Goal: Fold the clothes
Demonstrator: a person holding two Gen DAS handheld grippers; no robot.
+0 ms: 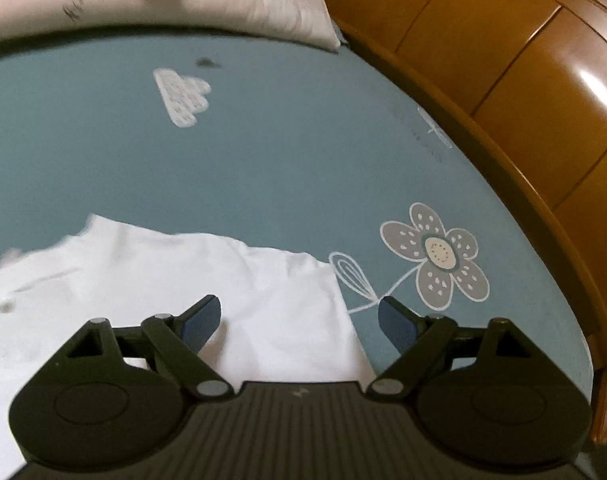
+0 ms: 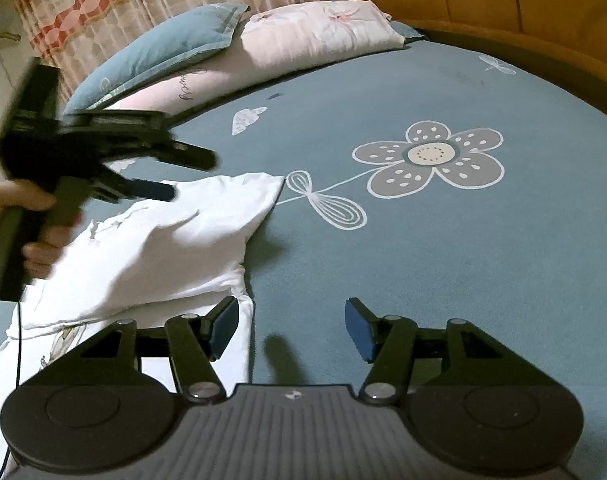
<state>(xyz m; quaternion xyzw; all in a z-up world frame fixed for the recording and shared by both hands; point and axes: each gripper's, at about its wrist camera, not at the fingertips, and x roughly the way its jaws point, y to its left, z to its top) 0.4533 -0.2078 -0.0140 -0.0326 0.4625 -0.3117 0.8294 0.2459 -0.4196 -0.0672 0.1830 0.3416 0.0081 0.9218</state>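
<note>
Both hand-held grippers, left point(image 1: 299, 320) and right point(image 2: 291, 330), open and empty. I'd grab the white garment point(image 2: 163, 248) edge at 9 o'clock, pinch deep & keep the fold flat on the bed point(image 2: 443, 264).

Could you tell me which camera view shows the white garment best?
The right wrist view: there the white garment shows its folded layers and its corner by the flower print. The left wrist view catches only a blurred flat stretch of it, partly behind that gripper's jaws.
</note>
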